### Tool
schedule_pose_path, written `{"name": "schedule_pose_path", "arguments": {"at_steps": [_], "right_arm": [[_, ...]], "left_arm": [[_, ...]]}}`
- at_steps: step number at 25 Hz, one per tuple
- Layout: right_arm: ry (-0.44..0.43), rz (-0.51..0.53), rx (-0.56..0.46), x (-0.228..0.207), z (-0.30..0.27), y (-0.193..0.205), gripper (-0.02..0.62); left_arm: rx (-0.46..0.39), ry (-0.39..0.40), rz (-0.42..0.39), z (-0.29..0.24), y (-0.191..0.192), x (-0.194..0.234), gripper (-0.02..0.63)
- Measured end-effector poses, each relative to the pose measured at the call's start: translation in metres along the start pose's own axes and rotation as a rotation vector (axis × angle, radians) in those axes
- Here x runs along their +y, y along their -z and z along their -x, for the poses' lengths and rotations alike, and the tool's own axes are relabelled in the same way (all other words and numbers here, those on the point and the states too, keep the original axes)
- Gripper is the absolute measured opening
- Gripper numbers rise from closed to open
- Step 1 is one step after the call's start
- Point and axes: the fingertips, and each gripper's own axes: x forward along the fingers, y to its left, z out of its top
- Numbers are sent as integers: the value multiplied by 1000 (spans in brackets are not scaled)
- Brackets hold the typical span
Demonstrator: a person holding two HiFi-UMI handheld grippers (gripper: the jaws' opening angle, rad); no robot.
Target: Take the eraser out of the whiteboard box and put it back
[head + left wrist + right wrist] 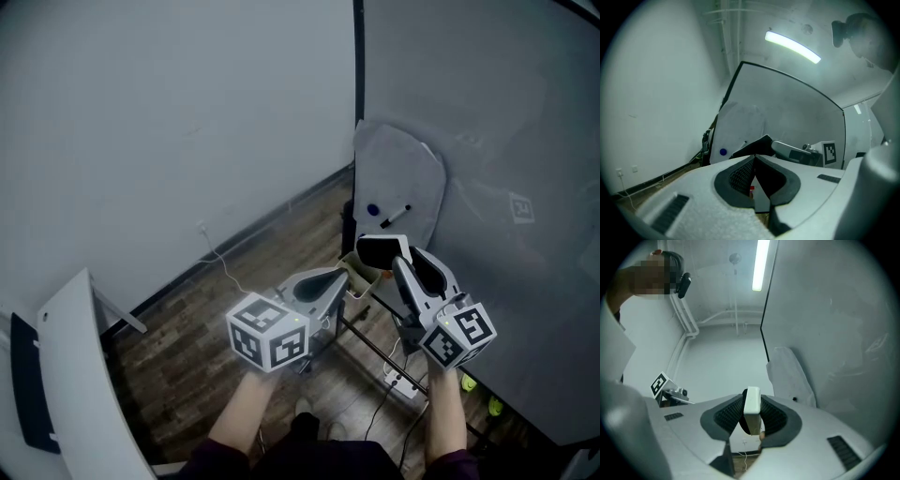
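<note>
In the head view my right gripper (392, 255) is shut on the eraser (377, 249), a block with a black face and a white rim, and holds it up in front of the whiteboard (497, 187). The right gripper view shows the eraser's white edge (751, 408) clamped upright between the two pads. My left gripper (339, 278) is shut and holds nothing, its tip beside a small pale box (359, 281) at the board's lower edge. In the left gripper view its jaws (754, 161) meet at the tip, with the dark eraser (757, 144) beyond.
A white sheet (403, 178) leans on the board, with a blue magnet (373, 211) and a marker (394, 217) on it. The board's black stand and a power strip (403, 384) are on the wood floor. A white panel (84, 375) stands at the left.
</note>
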Motion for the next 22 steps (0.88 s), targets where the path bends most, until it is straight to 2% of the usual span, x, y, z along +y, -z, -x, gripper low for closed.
{"name": "schedule_pose_path", "arguments": {"at_steps": [5, 22], "right_arm": [[-9, 16, -26, 7, 5, -11, 106], [-9, 10, 17, 3, -3, 9, 106]], "left_arm": [[-34, -7, -45, 6, -11, -8, 5], [-18, -23, 9, 4, 5, 9, 5]]}}
